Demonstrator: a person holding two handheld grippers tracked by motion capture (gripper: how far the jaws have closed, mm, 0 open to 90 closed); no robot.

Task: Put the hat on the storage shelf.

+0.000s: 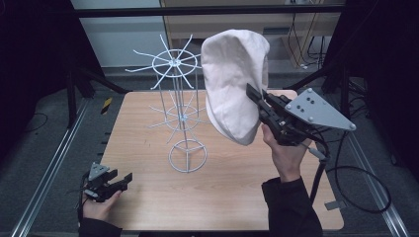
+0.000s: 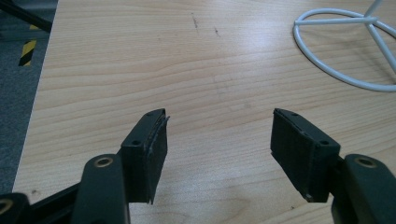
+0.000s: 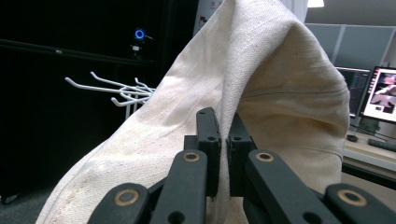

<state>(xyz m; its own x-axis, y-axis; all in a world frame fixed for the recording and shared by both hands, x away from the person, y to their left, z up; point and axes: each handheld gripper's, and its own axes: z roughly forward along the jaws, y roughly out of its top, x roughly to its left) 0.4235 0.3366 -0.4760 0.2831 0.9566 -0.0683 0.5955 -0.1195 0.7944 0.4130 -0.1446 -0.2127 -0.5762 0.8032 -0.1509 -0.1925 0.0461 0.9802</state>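
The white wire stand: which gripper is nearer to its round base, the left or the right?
Left. The left gripper rests open low on the table beside the stand's round base. The right gripper is raised beside the stand's top, shut on the cloth hat.

A wooden table (image 1: 222, 187) is sitting in the middle of the room. Its top is light brown with wavy wood lines running across it. A white wire stand (image 1: 184, 113) is standing right on the table, near the middle. Its round ring foot (image 2: 343, 46) is lying flat on the wood, and thin wire hooks are sticking out higher up. A few small dark marks are showing on the wood near the ring foot. A grey floor is lying around the table.
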